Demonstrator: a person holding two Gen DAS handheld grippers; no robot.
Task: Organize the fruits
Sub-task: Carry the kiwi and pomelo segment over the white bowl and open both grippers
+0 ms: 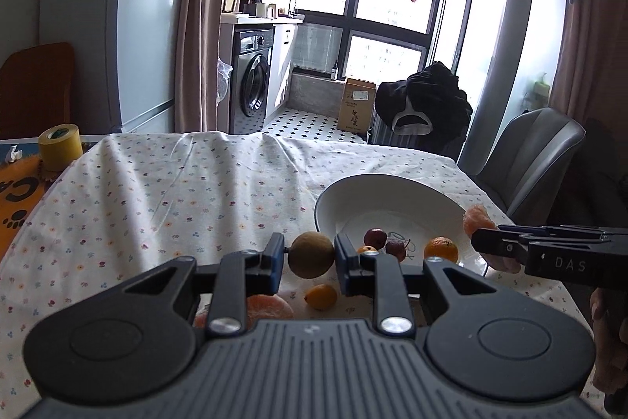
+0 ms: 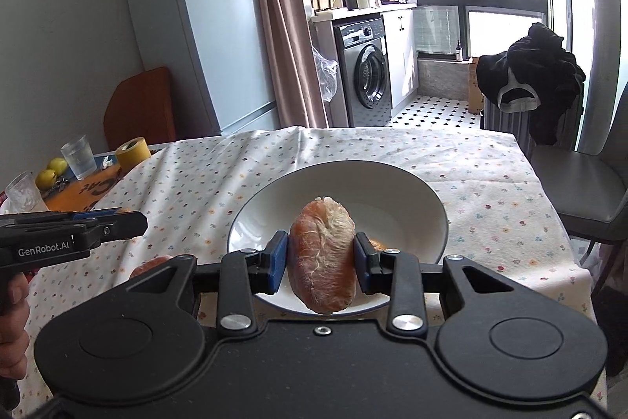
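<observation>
My left gripper (image 1: 310, 260) is shut on a brown kiwi (image 1: 311, 255), held above the tablecloth just left of the white plate (image 1: 353, 195). On the plate lie two dark red fruits (image 1: 375, 237) and a small orange (image 1: 441, 250). A small yellow-orange fruit (image 1: 321, 296) and a peeled mandarin (image 1: 269, 307) rest on the cloth under the left gripper. My right gripper (image 2: 322, 258) is shut on a peeled mandarin (image 2: 324, 254), held over the near part of the plate (image 2: 282, 199). The right gripper (image 1: 477, 242) reaches in from the right in the left wrist view.
A yellow tape roll (image 1: 60, 146) stands at the table's far left by an orange mat (image 2: 84, 189), with two glasses (image 2: 79, 156) and yellow fruits (image 2: 52, 172). A grey chair (image 1: 522, 160) stands beyond the table's right edge. A hand (image 2: 13, 317) holds the left gripper.
</observation>
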